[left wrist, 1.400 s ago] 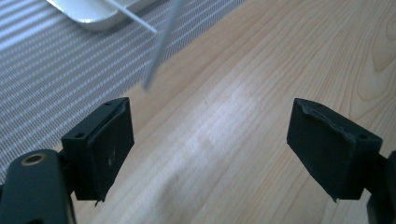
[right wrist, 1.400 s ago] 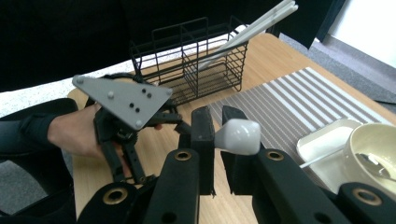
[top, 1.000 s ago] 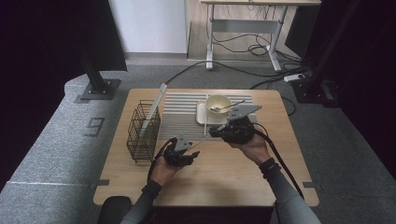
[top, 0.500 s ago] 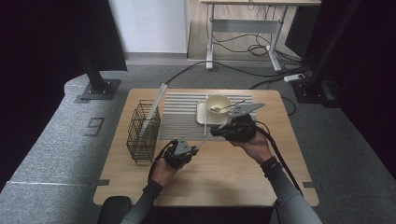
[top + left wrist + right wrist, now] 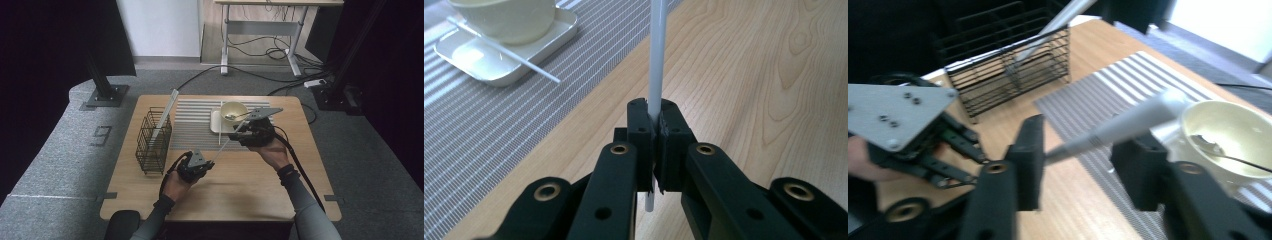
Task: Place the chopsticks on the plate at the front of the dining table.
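A thin white stick slants between both hands above the wooden table. My left gripper has just closed and is shut on its lower end; in the left gripper view the stick rises from the pinched pads of that gripper. My right gripper has just been opening. Its jaws stand apart in the right gripper view, and the stick runs between them without being pressed.
A cream bowl with a spoon sits on a small plate on the striped mat, with a second thin stick across the plate. A black wire basket holding a long flat strip stands at the left.
The left gripper's jaws have shut on the stick's lower end. The right gripper's jaws have spread and let go of the stick. Neither hand has shifted much.
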`<action>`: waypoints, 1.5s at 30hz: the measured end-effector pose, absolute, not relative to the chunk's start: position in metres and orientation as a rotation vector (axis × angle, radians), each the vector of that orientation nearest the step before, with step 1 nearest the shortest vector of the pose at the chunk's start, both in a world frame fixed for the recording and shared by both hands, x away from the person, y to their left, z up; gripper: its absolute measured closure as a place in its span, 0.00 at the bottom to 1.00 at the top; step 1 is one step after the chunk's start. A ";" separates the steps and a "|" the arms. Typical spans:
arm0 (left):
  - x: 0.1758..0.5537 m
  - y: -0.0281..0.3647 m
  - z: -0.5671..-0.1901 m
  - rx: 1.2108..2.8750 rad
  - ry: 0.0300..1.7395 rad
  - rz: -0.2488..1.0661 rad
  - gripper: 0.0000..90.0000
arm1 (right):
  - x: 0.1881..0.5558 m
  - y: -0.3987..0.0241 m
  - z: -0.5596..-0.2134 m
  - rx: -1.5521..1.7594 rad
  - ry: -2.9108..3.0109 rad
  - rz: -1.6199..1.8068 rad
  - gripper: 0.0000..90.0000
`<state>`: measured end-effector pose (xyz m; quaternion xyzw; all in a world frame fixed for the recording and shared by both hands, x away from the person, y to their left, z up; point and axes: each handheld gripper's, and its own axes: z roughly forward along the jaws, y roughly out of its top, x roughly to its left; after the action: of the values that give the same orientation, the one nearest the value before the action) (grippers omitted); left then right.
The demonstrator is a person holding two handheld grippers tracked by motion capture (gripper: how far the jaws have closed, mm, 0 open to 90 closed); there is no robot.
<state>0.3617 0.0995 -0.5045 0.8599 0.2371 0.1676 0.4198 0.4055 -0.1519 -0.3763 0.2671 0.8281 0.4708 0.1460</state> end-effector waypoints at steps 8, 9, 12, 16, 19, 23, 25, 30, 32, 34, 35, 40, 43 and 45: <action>0.363 0.098 -0.508 2.188 0.614 0.389 0.95 | 0.406 -0.146 -0.380 0.817 2.279 1.314 0.34; 0.362 0.097 -0.508 2.189 0.611 0.389 0.95 | 0.407 -0.146 -0.381 0.820 2.271 1.303 0.34; 0.361 0.098 -0.507 2.182 0.603 0.387 0.95 | 0.410 -0.148 -0.382 0.832 2.239 1.243 0.30; 0.360 0.100 -0.505 2.165 0.591 0.380 0.95 | 0.415 -0.156 -0.383 0.873 2.215 1.238 0.27; 0.358 0.101 -0.503 2.149 0.585 0.377 0.95 | 0.419 -0.163 -0.387 0.902 2.203 1.222 0.24; 0.357 0.103 -0.501 2.137 0.575 0.375 0.95 | 0.424 -0.172 -0.396 0.955 2.188 1.216 0.21; 0.356 0.103 -0.500 2.130 0.573 0.372 0.95 | 0.427 -0.176 -0.401 0.979 2.180 1.212 0.19; 0.354 0.103 -0.499 2.126 0.567 0.378 0.95 | 0.434 -0.185 -0.413 1.019 2.178 1.203 0.15; 0.354 0.103 -0.499 2.124 0.567 0.381 0.95 | 0.436 -0.188 -0.419 1.034 2.175 1.204 0.15; 0.354 0.103 -0.499 2.124 0.567 0.381 0.95 | 0.438 -0.190 -0.425 1.038 2.174 1.197 0.15; 0.354 0.103 -0.499 2.127 0.565 0.381 0.95 | 0.439 -0.191 -0.427 1.041 2.174 1.194 0.15; 0.353 0.103 -0.498 2.123 0.567 0.379 0.95 | 0.443 -0.195 -0.440 1.058 2.186 1.159 0.15; 0.353 0.104 -0.498 2.119 0.566 0.380 0.95 | 0.446 -0.197 -0.447 1.079 2.184 1.148 0.15; 0.353 0.103 -0.498 2.121 0.566 0.378 0.95 | 0.448 -0.198 -0.452 1.093 2.182 1.143 0.15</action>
<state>0.3529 0.1034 -0.4978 0.8545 0.2281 0.1524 0.4411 0.4479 -0.1979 -0.4524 0.3955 0.7896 0.4135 0.2215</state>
